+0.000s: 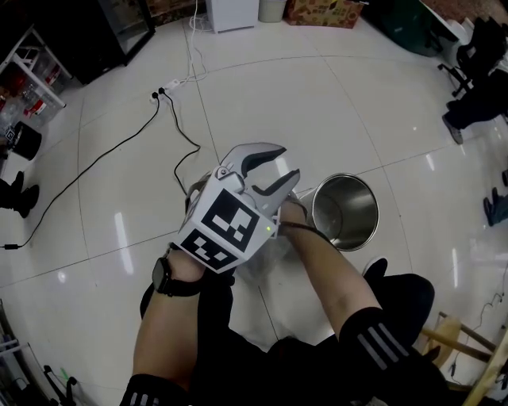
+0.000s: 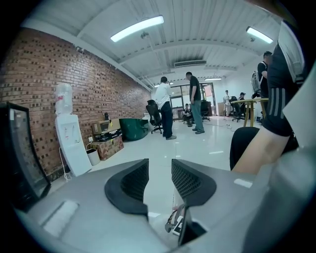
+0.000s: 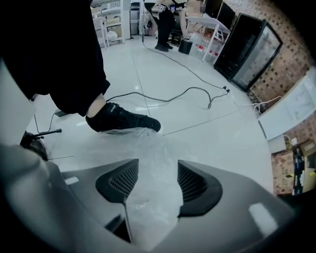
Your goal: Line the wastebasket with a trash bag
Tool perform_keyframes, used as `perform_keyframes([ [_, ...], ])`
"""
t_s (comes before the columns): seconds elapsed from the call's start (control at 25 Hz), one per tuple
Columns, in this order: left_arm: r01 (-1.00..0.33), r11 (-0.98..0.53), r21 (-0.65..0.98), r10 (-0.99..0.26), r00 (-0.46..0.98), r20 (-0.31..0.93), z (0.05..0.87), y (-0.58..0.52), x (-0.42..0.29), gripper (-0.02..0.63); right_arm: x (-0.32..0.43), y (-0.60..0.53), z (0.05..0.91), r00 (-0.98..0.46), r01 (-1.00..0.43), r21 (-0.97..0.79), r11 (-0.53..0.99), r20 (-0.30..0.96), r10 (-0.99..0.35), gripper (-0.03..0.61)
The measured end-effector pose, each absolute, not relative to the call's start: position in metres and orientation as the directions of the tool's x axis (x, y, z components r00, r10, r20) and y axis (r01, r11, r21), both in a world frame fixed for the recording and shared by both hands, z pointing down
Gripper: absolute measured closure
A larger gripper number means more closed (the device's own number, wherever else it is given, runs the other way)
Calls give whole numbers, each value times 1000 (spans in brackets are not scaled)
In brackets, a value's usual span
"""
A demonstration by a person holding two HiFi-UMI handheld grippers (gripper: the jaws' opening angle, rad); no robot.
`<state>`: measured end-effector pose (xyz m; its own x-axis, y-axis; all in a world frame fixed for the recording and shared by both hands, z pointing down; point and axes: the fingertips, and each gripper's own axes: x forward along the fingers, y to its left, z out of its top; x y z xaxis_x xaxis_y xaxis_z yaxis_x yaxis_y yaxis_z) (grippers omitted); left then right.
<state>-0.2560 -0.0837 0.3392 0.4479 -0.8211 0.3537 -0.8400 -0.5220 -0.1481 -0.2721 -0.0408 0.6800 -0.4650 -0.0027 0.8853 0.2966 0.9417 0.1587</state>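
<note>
The floor (image 1: 333, 103) is glossy white tile. A steel wastebasket (image 1: 353, 197) stands upright on it, its mouth open. A black cable (image 1: 115, 145) runs across the tiles to a white power strip (image 1: 171, 86). A printed box (image 1: 325, 12) sits at the far edge. Wooden legs (image 1: 460, 342) stand at the near right.

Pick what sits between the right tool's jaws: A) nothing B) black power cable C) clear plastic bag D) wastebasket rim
C: in the right gripper view the clear plastic bag lies between the spread jaws of the right tool, with the pads not pressing on it.
</note>
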Motion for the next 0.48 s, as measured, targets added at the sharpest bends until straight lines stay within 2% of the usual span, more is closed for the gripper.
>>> perform_keyframes([
  [0.12, -849, -509, -140, -827, 438, 353, 339, -84, -266, 476, -274, -42, 685, -458, 288, 161, 944, 889, -12, 333],
  [0.16, -852, -504, -139, -830, 434, 351, 339, -85, -268, 476, -274, -42, 688, -455, 285, 162, 945, 890, -15, 369],
  [0.24, -855, -499, -139, -834, 430, 346, 337, -86, -269, 476, -276, -42, 693, -447, 282, 162, 946, 895, -20, 490],
  [0.32, -856, -499, -138, -834, 431, 343, 336, -86, -268, 476, -278, -42, 700, -436, 279, 162, 947, 899, -25, 570],
  [0.48, -859, -495, -135, -836, 427, 346, 336, -87, -268, 476, -281, -42, 713, -417, 273, 162, 948, 908, -35, 571],
])
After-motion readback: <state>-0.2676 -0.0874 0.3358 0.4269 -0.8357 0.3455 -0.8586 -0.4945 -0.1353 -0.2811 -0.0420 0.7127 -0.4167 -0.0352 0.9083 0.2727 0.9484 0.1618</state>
